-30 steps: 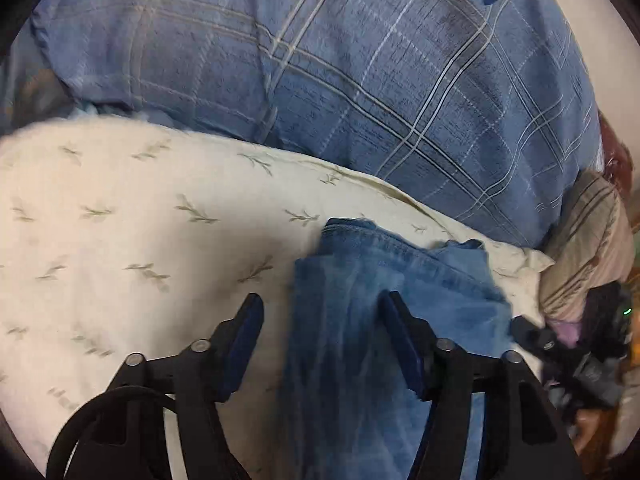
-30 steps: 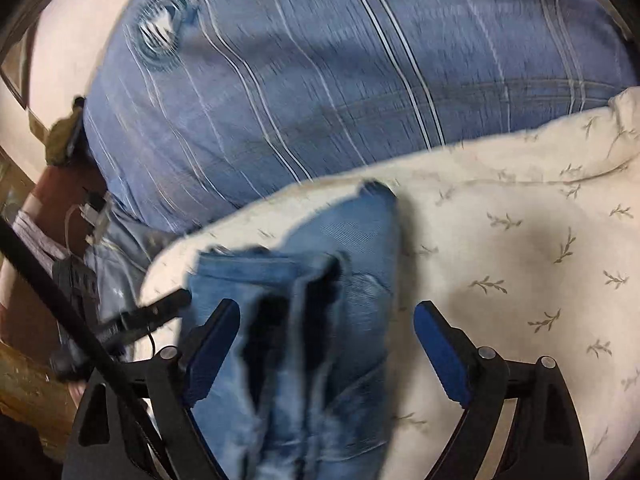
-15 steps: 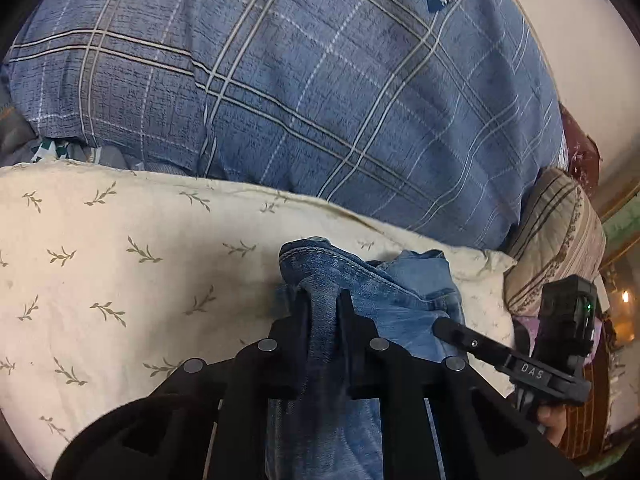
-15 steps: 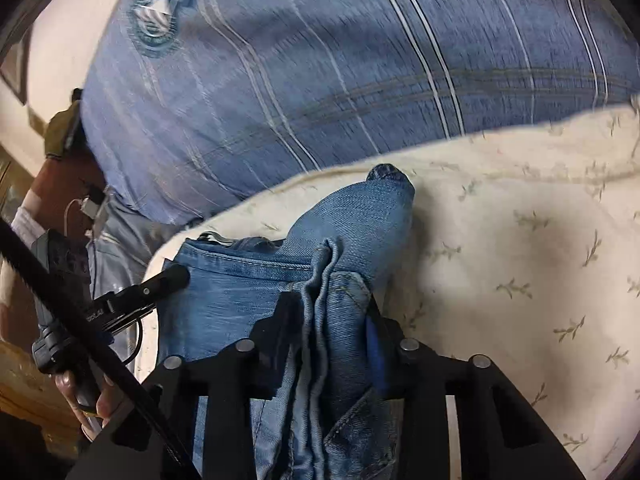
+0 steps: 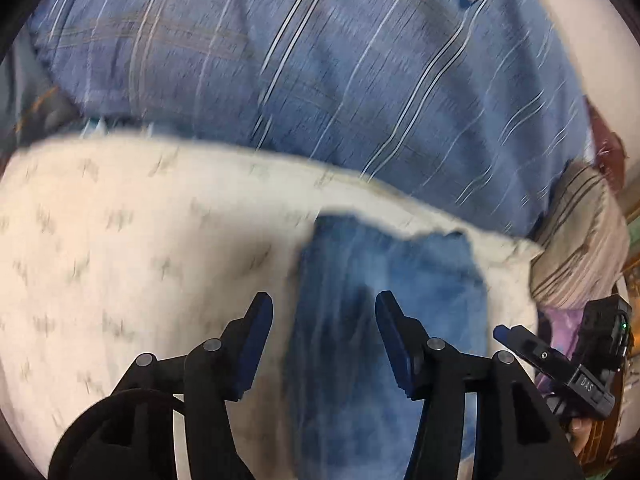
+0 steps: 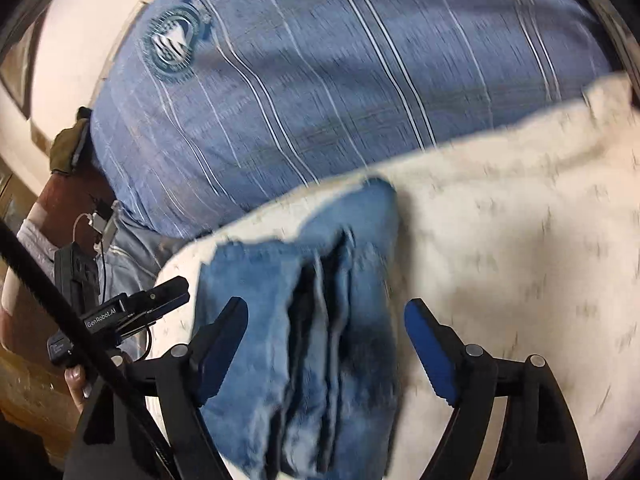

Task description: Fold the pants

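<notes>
A: State the surroundings, largest item first.

B: A blue plaid bedcover (image 5: 320, 72) fills the far field. In front of it lies a cream cushion with a sprig print (image 5: 120, 248). The pants (image 5: 380, 288), blue denim, rest on that cushion near its right-hand end in the left wrist view, bunched in lengthwise folds.

A: Handling properties?

B: Judged from the folds: denim is soft but fairly heavy, and it holds a crease. It is not slippery and not fragile. Stacked layers show as dark gaps in the right wrist view (image 6: 320, 320). Take hold at a doubled edge or seam, so that all layers lift together; a single layer would probably let the rest sag.

A: Gripper pose and jaw condition?

B: Both grippers point steeply down over the garment. The left gripper (image 5: 324, 320) has its jaws opening; denim lies between them, but the pads are clear of it. The right gripper (image 6: 326, 332) likewise has its jaws opening astride the folded bundle, pads not pressing. Neither holds anything. Both views are motion-blurred.
</notes>
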Tool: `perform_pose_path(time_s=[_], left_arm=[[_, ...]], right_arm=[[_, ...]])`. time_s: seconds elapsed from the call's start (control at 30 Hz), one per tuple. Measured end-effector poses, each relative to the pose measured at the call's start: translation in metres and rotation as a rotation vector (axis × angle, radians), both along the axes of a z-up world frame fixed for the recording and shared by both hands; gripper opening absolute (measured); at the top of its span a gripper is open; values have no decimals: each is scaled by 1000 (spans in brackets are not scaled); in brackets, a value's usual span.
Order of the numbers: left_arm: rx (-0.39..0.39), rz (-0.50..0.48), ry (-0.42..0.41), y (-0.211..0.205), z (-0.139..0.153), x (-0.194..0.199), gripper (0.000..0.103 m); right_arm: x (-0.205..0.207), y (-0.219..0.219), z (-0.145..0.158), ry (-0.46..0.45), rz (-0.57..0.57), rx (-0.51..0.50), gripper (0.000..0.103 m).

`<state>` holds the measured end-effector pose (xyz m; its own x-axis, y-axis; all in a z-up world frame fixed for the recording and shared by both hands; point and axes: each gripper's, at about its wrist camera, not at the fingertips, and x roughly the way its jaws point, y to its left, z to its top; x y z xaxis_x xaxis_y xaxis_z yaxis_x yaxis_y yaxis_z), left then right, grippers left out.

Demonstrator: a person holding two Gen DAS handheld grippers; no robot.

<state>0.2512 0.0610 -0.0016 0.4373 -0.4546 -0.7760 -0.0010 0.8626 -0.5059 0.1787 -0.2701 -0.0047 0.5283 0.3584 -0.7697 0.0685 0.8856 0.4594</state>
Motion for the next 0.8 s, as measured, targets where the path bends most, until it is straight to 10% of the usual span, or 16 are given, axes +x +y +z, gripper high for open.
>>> perform_pose_path(time_s=[0.27, 0.53, 0.6, 0.8], left_arm=[[1, -12, 60, -19, -17, -1, 36], [1, -26, -30, -27, -4, -6, 9], [15, -26, -32, -28, -9, -4, 11], [43, 3, -27, -17, -3, -20, 40]], right_arm=[[-6, 24, -23, 67, 23, -42, 80], [-8, 33, -22, 91, 30, -163, 26], [-8, 25, -23, 95, 24, -141, 26], [-8, -7, -25, 96, -55, 46, 71]])
